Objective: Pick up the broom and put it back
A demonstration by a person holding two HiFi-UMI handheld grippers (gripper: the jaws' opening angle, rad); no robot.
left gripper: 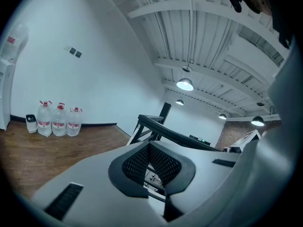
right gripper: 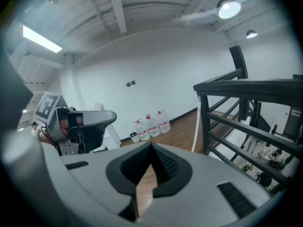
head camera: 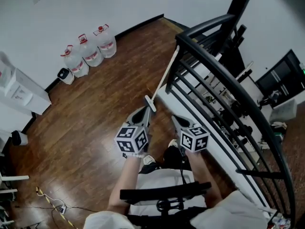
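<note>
The broom (head camera: 165, 75) leans with its pale handle against the black railing (head camera: 224, 75), and its small head (head camera: 150, 103) rests on the wooden floor. My left gripper (head camera: 144, 112) is just short of the broom head, jaws closed with nothing in them. My right gripper (head camera: 177, 121) is to its right, beside the railing's white base, also shut and empty. In the left gripper view the jaws (left gripper: 149, 144) meet at their tips, with the railing beyond. From the right gripper (right gripper: 151, 145) the broom handle (right gripper: 196, 131) shows beside a railing post.
Three large water bottles (head camera: 90, 49) stand against the far wall, with a white cabinet (head camera: 21, 92) at the left. Cables (head camera: 52, 204) lie on the floor at the lower left. Behind the railing are desks and monitors (head camera: 281, 80).
</note>
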